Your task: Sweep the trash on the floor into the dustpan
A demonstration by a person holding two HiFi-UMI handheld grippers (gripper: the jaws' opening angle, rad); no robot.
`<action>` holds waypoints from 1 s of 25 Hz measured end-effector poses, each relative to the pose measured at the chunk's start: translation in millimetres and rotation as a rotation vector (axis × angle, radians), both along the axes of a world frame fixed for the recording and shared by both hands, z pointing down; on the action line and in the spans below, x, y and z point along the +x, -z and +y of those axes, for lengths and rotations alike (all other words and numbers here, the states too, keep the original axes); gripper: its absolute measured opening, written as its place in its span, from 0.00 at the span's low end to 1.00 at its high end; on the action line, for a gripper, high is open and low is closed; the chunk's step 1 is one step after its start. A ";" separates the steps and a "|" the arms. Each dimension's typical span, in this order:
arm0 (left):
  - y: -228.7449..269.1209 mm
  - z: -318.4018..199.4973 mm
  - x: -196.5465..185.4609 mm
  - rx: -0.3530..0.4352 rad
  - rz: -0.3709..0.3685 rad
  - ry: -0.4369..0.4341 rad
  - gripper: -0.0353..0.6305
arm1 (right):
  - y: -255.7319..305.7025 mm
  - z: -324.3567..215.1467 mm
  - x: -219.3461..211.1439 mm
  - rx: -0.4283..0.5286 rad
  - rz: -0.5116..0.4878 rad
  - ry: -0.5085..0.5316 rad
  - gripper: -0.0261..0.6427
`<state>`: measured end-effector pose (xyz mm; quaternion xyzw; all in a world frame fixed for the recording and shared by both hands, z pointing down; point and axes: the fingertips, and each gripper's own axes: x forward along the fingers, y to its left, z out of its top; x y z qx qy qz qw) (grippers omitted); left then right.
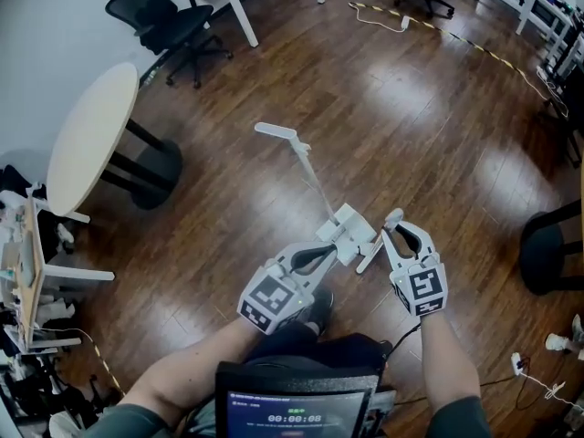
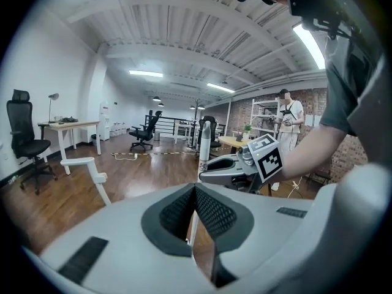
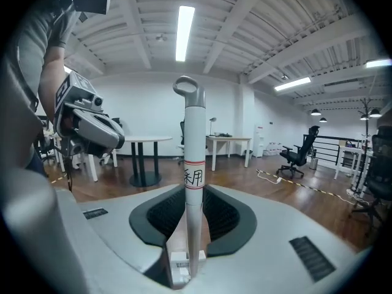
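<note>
Where the right gripper (image 3: 195, 193) clamps it, pole (image 3: 195, 139): white, upright between both pads, long axis running straight out along the jaws.
Pole's far end: a ring (image 3: 186, 86), pointing away from the gripper; a printed label (image 3: 193, 176) sits just above the pads.
Pole from the head view: slants from the ring at upper right down to lower left, over the wood floor (image 1: 411, 108), just beside a white block (image 1: 351, 231).
Left gripper (image 2: 195, 192): pads meet at the tips; a thin white strip (image 2: 193, 228) shows in the slit beneath them, and I cannot tell whether it is pinched.
Left gripper's place: tips right at the block, aimed toward the right gripper.
Rod (image 1: 315, 176): thin, white, runs from the block up and left in the head view, ending in a short crossbar (image 1: 276, 131).
</note>
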<state>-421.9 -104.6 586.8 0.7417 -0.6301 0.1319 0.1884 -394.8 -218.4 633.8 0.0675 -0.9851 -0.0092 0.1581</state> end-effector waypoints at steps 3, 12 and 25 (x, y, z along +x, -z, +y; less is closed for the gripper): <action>2.1 8.0 -18.9 -0.001 -0.011 0.019 0.06 | 11.4 9.5 -32.8 -0.002 -0.039 0.023 0.20; 9.4 4.7 -26.6 0.031 0.029 0.017 0.06 | 31.5 15.7 -33.9 0.012 -0.053 0.013 0.21; 105.2 -26.3 8.4 0.175 0.094 -0.070 0.06 | 163.7 15.9 69.3 0.041 -0.100 -0.240 0.21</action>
